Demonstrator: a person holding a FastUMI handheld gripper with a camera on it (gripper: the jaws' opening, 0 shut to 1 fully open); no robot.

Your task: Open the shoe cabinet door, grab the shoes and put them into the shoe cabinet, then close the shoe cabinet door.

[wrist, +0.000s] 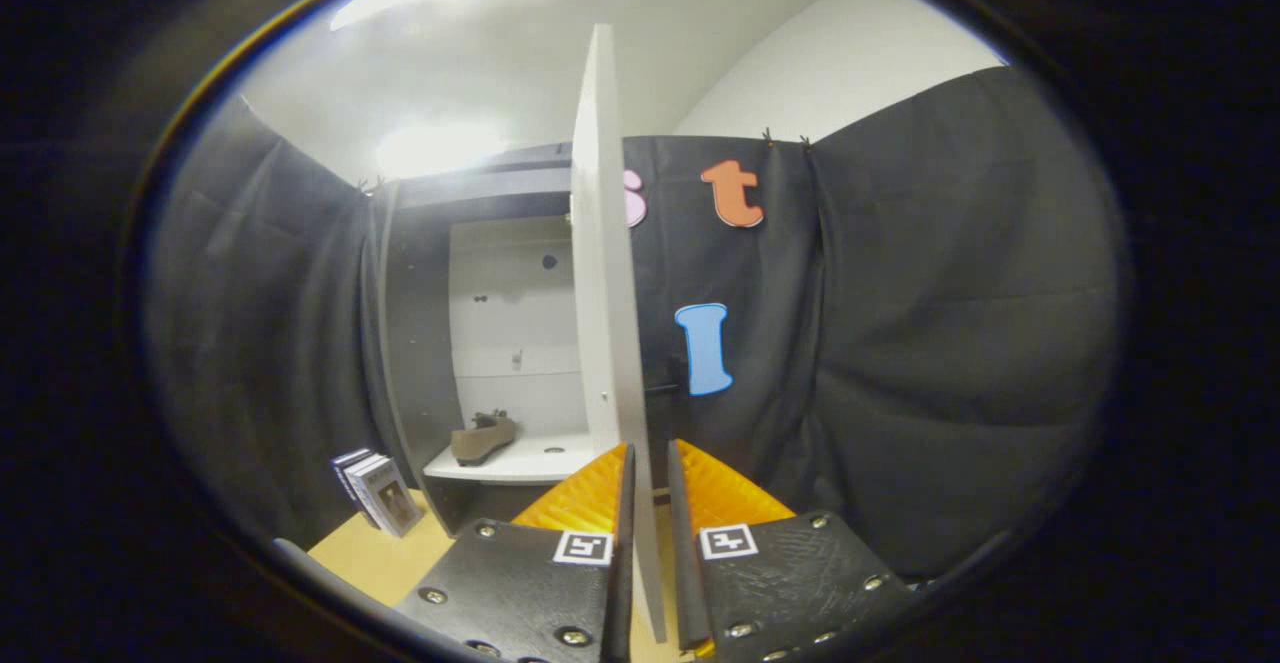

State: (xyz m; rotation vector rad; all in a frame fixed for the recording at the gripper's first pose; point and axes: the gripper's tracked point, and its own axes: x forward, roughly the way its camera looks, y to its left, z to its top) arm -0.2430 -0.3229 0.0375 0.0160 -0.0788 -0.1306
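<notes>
Your hand-held gripper (650, 463) straddles the open cabinet door (603, 273) edge, lower centre.
Fingers narrow, contact unclear; shoe (482, 438) on shelf (520, 463), left of door.

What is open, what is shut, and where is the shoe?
Cabinet door: open, its edge between the fingers.
Shoe: lying on the cabinet shelf.
Gripper: fingers close around the door's edge; grip unclear.
Books: standing beside the cabinet.
</notes>
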